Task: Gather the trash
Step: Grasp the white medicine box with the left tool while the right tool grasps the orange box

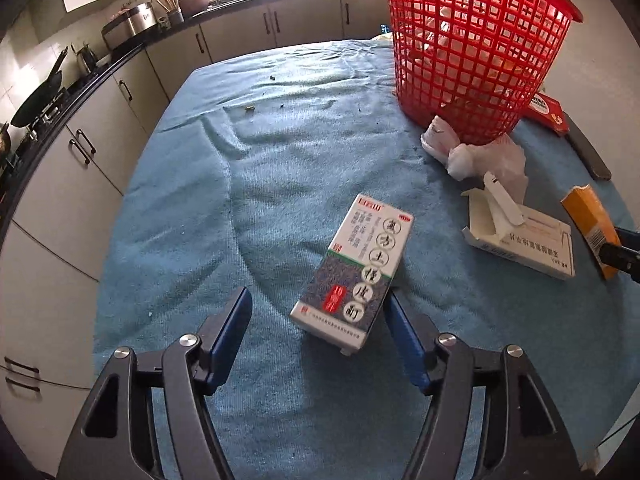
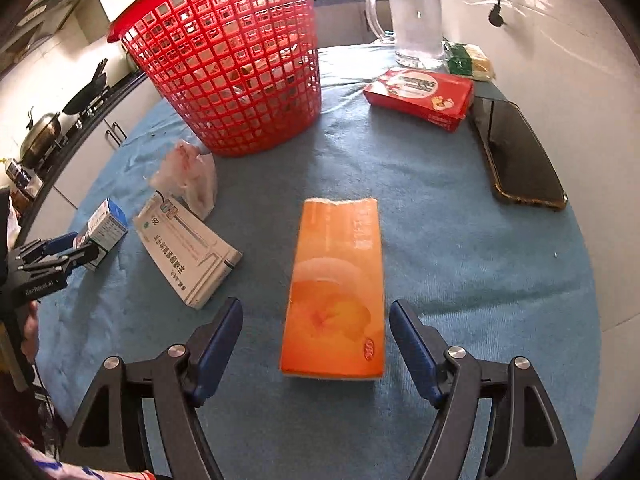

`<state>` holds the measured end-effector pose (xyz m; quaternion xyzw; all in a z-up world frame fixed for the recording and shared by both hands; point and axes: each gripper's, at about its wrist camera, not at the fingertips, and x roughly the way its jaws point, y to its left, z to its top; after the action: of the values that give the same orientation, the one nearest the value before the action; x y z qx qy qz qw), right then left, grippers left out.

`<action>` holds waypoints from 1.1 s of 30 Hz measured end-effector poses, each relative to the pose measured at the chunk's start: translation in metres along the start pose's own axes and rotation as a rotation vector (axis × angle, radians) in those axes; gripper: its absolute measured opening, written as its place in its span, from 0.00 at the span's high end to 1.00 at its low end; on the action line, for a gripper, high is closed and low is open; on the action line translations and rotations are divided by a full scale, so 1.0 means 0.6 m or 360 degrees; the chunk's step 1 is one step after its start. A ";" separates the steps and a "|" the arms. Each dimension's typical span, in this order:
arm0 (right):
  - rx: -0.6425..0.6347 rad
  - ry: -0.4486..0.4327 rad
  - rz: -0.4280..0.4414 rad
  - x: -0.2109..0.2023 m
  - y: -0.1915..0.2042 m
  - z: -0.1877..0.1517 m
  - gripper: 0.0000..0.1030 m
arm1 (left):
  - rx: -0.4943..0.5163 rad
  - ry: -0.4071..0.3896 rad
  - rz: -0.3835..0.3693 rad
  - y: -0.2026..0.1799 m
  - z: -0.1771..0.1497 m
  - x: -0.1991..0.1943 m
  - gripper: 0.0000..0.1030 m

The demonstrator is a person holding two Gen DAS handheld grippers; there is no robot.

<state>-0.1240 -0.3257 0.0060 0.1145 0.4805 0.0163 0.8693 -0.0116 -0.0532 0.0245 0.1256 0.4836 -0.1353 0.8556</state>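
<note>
Left tongs are standing wide open, low over the worktop, fingers pointing toward its far edge. Right tongs are likewise gaping, level, near the front edge.

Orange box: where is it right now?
The orange box lies flat on the blue cloth between the open right gripper, with the white box to its left.

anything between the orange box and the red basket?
Nothing: bare blue towel between orange box and red basket, in the right wrist view.
</note>
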 end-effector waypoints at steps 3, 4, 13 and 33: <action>-0.0013 0.0006 -0.0014 0.005 0.005 0.006 0.23 | 0.0030 -0.0012 -0.0003 -0.010 0.003 0.001 0.35; -0.0011 0.0009 -0.0010 0.008 0.006 0.008 0.23 | 0.0046 -0.0009 -0.0003 -0.014 0.004 0.002 0.35; 0.0028 0.0039 -0.0023 0.019 -0.002 0.013 0.39 | 0.0111 0.0008 0.0051 -0.034 -0.002 0.008 0.56; 0.0161 -0.0240 0.0123 -0.062 0.011 -0.049 0.51 | -0.0372 -0.0204 0.0016 -0.031 -0.089 -0.122 0.63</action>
<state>-0.1679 -0.3193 0.0233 0.1776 0.4091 0.0168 0.8949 -0.0968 -0.0439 0.0590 0.0184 0.4397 -0.0815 0.8942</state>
